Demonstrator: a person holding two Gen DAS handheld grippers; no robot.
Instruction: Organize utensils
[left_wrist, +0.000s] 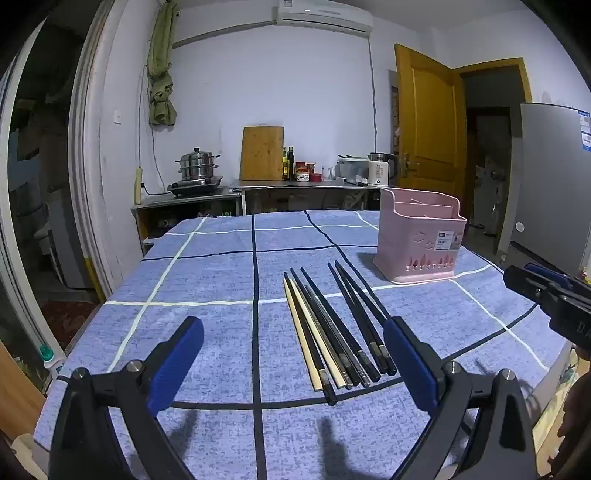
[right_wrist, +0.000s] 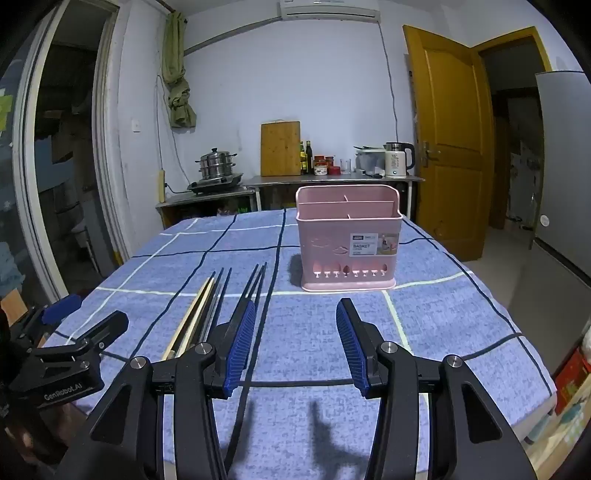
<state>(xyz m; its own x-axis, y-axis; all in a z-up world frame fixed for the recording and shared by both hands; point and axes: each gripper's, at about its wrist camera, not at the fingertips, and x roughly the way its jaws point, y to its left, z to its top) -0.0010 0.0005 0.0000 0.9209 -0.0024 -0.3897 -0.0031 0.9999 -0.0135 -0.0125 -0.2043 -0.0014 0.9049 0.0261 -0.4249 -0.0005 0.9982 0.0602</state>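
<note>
Several chopsticks (left_wrist: 332, 325), black, cream and metal-tipped, lie side by side on the blue checked tablecloth (left_wrist: 207, 280). In the right wrist view the chopsticks (right_wrist: 218, 306) run past my left finger. A pink utensil basket (left_wrist: 421, 240) with empty compartments stands upright to their right; the basket (right_wrist: 347, 240) is straight ahead of the right gripper. My left gripper (left_wrist: 293, 334) hovers open above the near ends of the chopsticks, nothing between its blue pads. My right gripper (right_wrist: 295, 314) is open and holds nothing, a short way before the basket.
The table's right edge (right_wrist: 535, 369) drops off beside a grey fridge (right_wrist: 561, 177). Behind the table a counter (right_wrist: 332, 179) carries a kettle, bottles, a cutting board and a steamer pot. An open wooden door (right_wrist: 450, 140) stands at the back right.
</note>
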